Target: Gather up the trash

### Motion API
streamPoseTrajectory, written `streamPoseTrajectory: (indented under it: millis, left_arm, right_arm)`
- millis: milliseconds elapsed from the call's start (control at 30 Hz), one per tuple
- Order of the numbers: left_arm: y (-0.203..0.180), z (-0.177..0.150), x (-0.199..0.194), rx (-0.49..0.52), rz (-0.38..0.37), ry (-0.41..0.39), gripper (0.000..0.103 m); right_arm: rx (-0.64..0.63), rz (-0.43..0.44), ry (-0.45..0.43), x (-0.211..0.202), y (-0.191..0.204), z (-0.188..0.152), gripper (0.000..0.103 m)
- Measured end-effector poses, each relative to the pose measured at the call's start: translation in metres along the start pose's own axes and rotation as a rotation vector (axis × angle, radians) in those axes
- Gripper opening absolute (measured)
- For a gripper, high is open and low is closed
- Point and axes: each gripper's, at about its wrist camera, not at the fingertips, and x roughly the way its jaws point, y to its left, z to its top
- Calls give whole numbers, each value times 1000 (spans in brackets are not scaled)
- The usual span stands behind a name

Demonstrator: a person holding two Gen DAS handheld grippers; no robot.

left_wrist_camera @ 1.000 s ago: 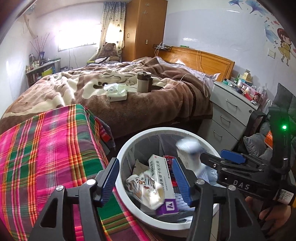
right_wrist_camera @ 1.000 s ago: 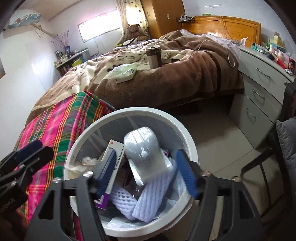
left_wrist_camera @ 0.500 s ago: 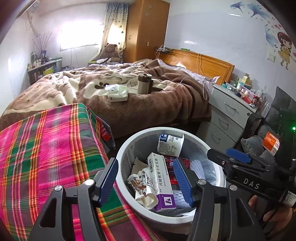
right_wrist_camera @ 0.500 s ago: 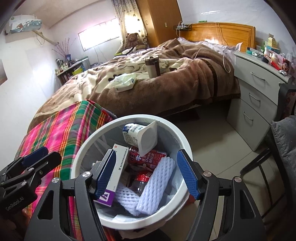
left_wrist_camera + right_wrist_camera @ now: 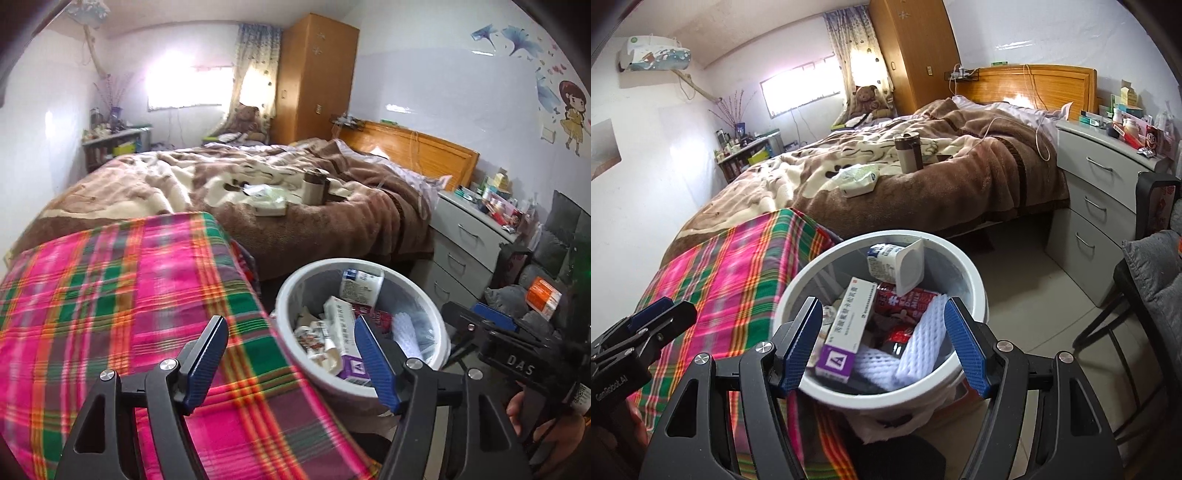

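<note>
A white round trash bin (image 5: 973, 284) stands on the floor beside a plaid-covered surface; it also shows in the left wrist view (image 5: 295, 291). It holds a yogurt cup (image 5: 897, 264), a purple-and-white medicine box (image 5: 847, 326), white foam netting (image 5: 919, 345) and a red wrapper (image 5: 905, 301). My right gripper (image 5: 882, 345) is open and empty just above the bin's near rim. My left gripper (image 5: 291, 363) is open and empty, over the plaid cloth left of the bin.
The pink and green plaid cloth (image 5: 92, 295) covers a surface on the left. A bed with a brown blanket (image 5: 923, 173) carries a tissue pack (image 5: 858, 179) and a brown tumbler (image 5: 908, 152). A grey drawer unit (image 5: 1108, 195) and a black chair (image 5: 1145, 295) stand right.
The yogurt cup fell from the right gripper and now lies in the bin. Both grippers have pulled back and up, the left one shifting left over the plaid cloth.
</note>
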Motion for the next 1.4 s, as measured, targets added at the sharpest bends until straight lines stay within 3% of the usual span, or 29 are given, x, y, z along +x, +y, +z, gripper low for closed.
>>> streamPoseTrajectory:
  millis: [433, 833, 1000, 1400]
  left_arm:
    - [8, -26, -47, 29, 50, -41, 71]
    - [14, -46, -70, -20, 153, -78, 71]
    - [12, -49, -73, -11, 208, -85, 71]
    - [11, -52, -73, -19, 203, -88, 71]
  right_arm:
    - [-28, 9, -78, -31, 26, -25, 70]
    - [-89, -77, -164, -51, 50, -49, 70]
    - [-90, -76, -170, -54, 54, -51, 70]
    - [-90, -83, -174, -55, 60, -56, 70]
